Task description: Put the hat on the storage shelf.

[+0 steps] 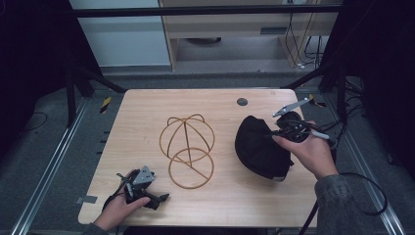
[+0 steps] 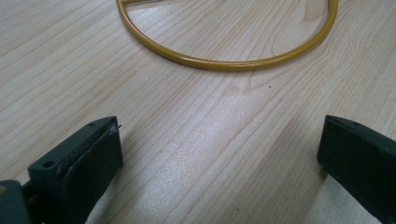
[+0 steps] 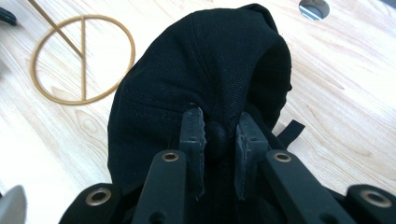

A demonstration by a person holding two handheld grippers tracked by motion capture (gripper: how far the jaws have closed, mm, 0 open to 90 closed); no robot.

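Nearest the person, the left hand-held gripper [image 1: 147,193] rests low on the desk [image 1: 147,112] with its jaws spread wide and nothing between them, aimed at the base ring of the gold wire stand [image 1: 188,149] just ahead. Farther out on the right side, the right hand-held gripper [image 3: 219,135] is pinched tight on a fold of the black cap [image 3: 205,79], which lies slumped on the desk just right of the stand. Likely the cap goes leftward onto the stand's dome. The cap's brim is hard to make out.
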